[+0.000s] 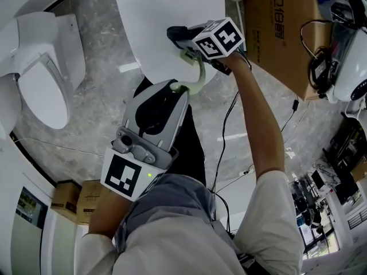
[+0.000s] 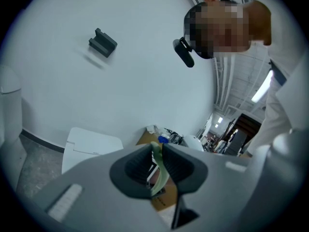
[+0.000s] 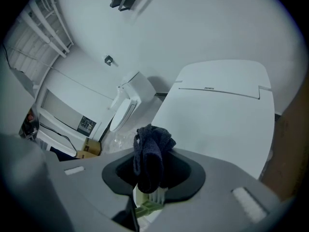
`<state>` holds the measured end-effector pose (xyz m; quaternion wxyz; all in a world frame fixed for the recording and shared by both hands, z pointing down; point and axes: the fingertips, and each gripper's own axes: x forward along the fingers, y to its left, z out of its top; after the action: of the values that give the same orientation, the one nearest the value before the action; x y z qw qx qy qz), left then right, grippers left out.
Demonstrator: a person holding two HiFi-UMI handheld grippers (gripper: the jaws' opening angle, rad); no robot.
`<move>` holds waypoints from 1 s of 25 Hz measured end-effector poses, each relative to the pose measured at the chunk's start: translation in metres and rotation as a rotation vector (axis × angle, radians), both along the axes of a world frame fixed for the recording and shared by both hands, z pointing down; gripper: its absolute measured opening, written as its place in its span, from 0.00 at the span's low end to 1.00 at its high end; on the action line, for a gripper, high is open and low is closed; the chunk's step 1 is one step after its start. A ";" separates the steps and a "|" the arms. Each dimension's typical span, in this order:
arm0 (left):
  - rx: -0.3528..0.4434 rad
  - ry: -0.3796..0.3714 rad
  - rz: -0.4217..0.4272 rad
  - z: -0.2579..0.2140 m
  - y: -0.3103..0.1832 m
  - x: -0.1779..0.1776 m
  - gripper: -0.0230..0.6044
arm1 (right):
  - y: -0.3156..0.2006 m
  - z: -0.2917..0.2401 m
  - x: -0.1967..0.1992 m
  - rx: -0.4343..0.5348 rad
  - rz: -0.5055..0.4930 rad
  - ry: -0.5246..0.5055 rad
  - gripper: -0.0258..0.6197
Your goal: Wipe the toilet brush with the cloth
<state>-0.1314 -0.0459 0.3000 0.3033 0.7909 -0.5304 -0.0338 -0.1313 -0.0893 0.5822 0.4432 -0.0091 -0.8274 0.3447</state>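
Note:
The pale green toilet brush (image 1: 198,77) hangs between my two grippers in the head view. My left gripper (image 1: 175,89) points upward and is shut on the thin green handle (image 2: 159,172). My right gripper (image 1: 181,39) sits just above it, shut on a dark blue cloth (image 3: 150,154). The cloth is bunched between the jaws and lies against the brush's white bristles (image 3: 155,195). The green brush stem (image 3: 146,208) shows just below the bristles. In the head view the cloth (image 1: 176,33) is only a dark lump at the jaw tips.
A white toilet (image 1: 41,79) stands at the left on the grey marble floor (image 1: 103,96). A white panel (image 1: 166,16) lies under the grippers. A large cardboard box (image 1: 281,33) and cables (image 1: 314,62) are at the right, small boxes (image 1: 74,199) at lower left.

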 end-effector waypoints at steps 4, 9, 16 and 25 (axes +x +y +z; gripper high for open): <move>0.004 0.002 -0.004 0.000 -0.001 -0.001 0.04 | -0.002 0.005 -0.003 -0.005 -0.028 0.012 0.20; 0.004 -0.001 -0.008 0.001 -0.001 -0.001 0.04 | -0.003 0.011 -0.004 -0.036 -0.046 0.030 0.20; 0.015 -0.001 -0.024 -0.001 -0.002 -0.001 0.04 | -0.004 0.021 -0.006 -0.052 -0.066 0.059 0.20; -0.043 0.008 0.005 0.007 0.005 0.001 0.04 | -0.006 0.030 -0.007 -0.101 -0.088 0.111 0.20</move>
<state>-0.1303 -0.0409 0.3074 0.3225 0.7854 -0.5277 -0.0245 -0.1384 -0.0954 0.6117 0.5022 -0.0486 -0.7818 0.3662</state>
